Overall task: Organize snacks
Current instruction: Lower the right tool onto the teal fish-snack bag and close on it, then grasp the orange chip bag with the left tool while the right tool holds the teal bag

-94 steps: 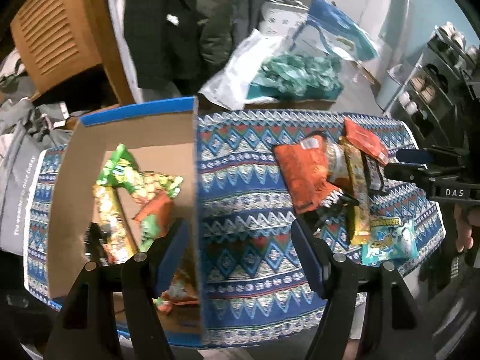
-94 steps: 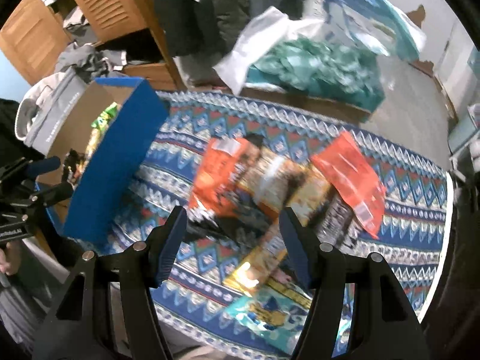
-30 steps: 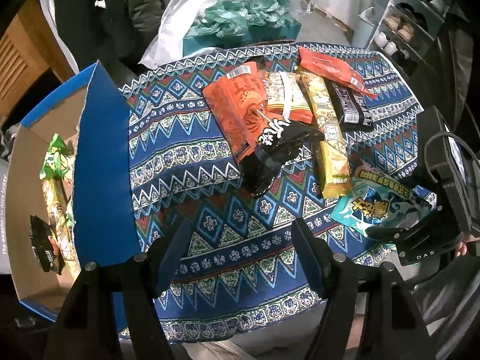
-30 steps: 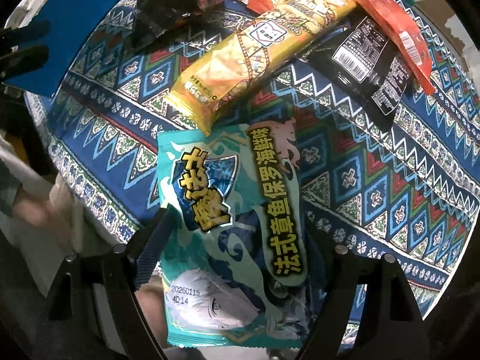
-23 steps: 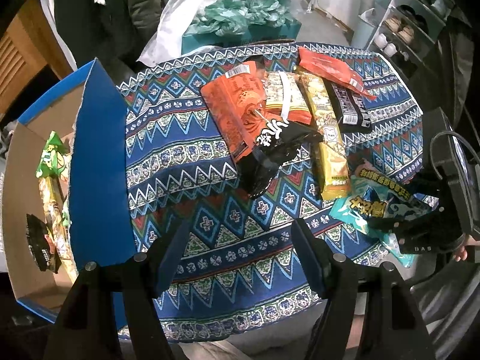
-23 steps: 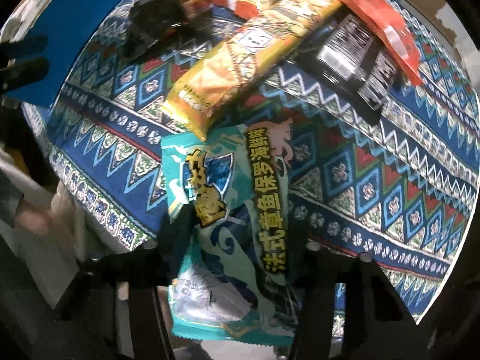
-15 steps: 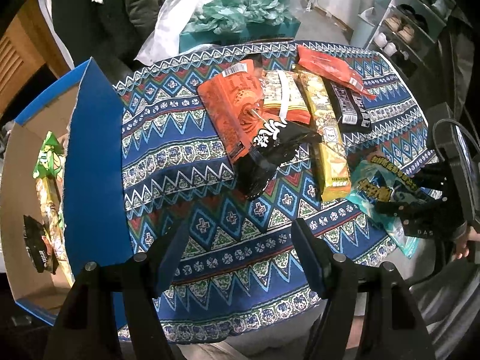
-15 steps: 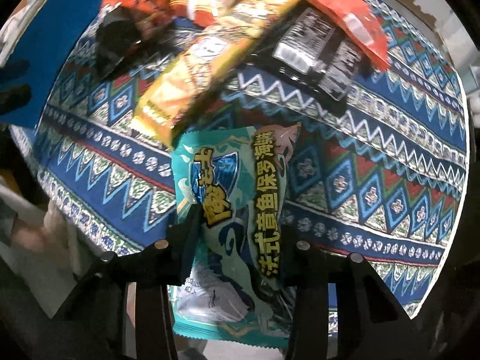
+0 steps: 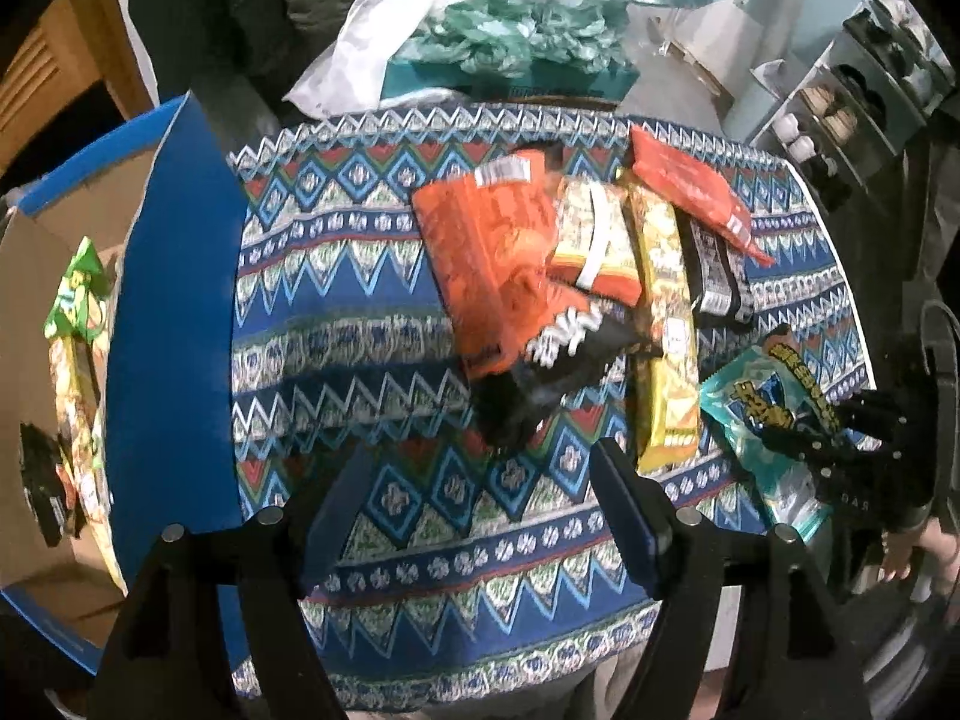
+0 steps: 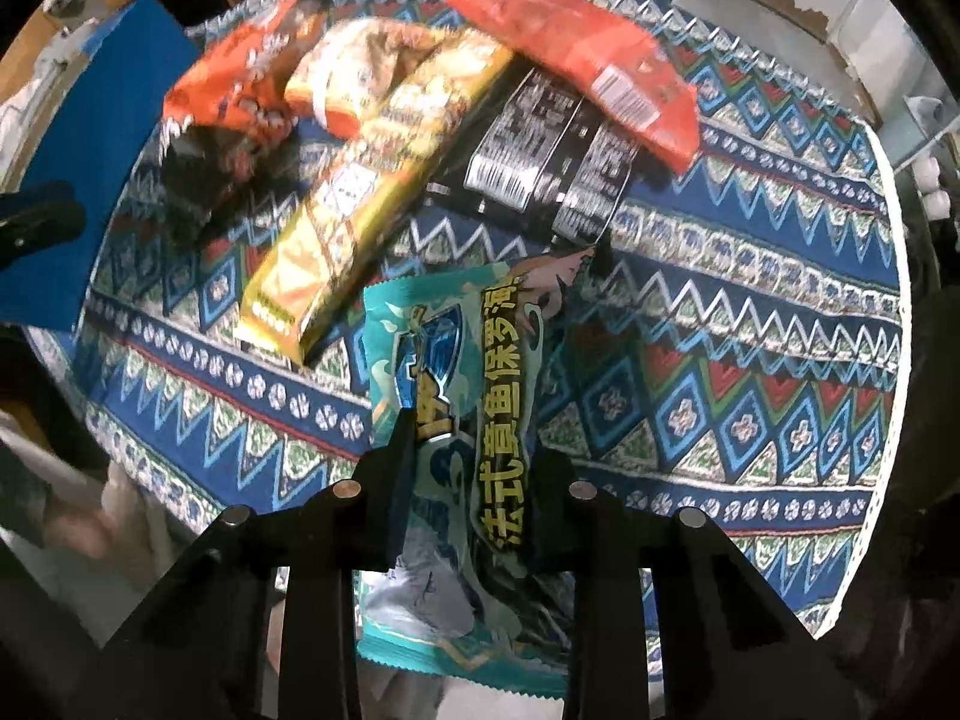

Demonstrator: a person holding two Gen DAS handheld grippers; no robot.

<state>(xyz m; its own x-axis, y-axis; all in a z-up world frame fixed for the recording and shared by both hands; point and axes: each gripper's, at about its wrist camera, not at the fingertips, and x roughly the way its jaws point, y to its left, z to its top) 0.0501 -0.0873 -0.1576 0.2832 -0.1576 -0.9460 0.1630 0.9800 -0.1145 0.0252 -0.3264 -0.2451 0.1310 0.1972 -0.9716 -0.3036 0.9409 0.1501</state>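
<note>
Right tool: I see it clamped on the teal snack bag, at 6 o'clock in my right view.
Left tool: its jaws have just widened, nothing between them, over the desk.
Box: at 9 o'clock, snacks inside.
Pile: yellow packet at 11 o'clock of the bag.

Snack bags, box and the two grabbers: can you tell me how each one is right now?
teal snack bag: pinched by the right gripper, crumpled.
right gripper: jaws just closed on the bag.
left gripper: open, empty, jaws just widened, above the tablecloth.
blue box: open, a few snacks inside.
long yellow packet: flat on the cloth.
orange bag: lying in the pile, sealed.
black packet: label side up, partly under a red bag.
</note>
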